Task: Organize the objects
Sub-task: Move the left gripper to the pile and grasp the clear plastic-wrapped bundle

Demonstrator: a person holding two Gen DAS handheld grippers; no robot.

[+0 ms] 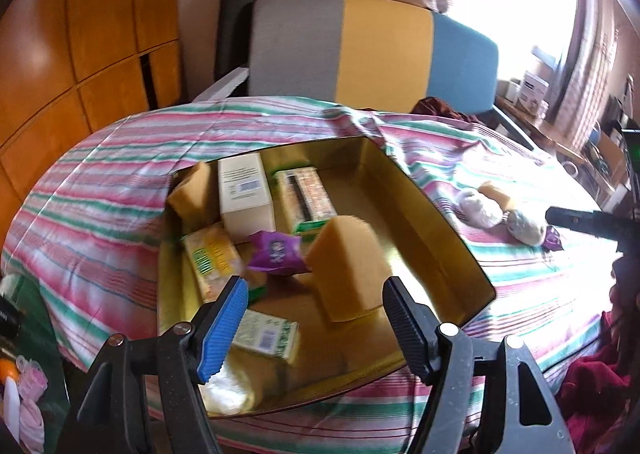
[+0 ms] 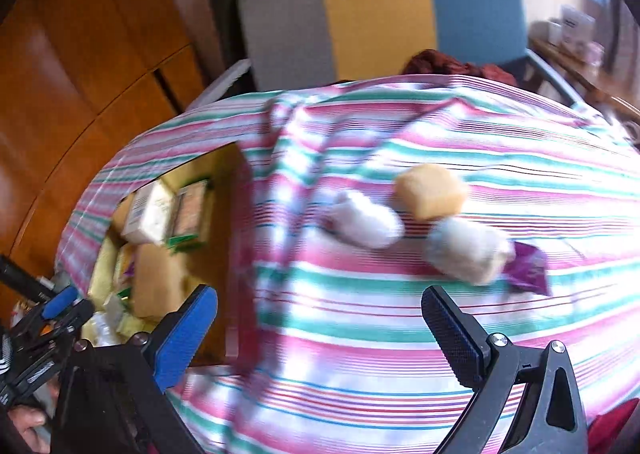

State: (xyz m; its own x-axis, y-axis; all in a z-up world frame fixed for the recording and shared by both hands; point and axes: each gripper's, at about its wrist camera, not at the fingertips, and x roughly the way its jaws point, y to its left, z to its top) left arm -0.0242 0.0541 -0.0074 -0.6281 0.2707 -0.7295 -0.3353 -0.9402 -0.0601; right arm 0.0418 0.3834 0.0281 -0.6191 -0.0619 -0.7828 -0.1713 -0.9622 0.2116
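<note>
A gold tin (image 1: 404, 189) lies on the striped cloth and holds several boxes, a purple packet (image 1: 274, 252) and yellow sponges. My left gripper (image 1: 316, 294) is open above the tin's near end. A tall yellow sponge (image 1: 346, 266) stands in the tin just past its fingertips, and the pads do not touch it. My right gripper (image 2: 316, 306) is open over bare cloth to the right of the tin (image 2: 224, 213), with nothing between its fingers. Beyond it on the cloth lie a yellow sponge (image 2: 430, 191), two white fluffy balls (image 2: 368, 223) (image 2: 468, 250) and a purple packet (image 2: 528, 268).
A striped cloth (image 1: 100, 193) covers the table. Behind it stands a chair (image 1: 380, 49) with a grey, yellow and blue back, and a wooden cupboard (image 1: 80, 53) fills the left. A dark red cloth (image 1: 592, 394) hangs at the right, and a cluttered shelf (image 1: 532, 89) sits by the window.
</note>
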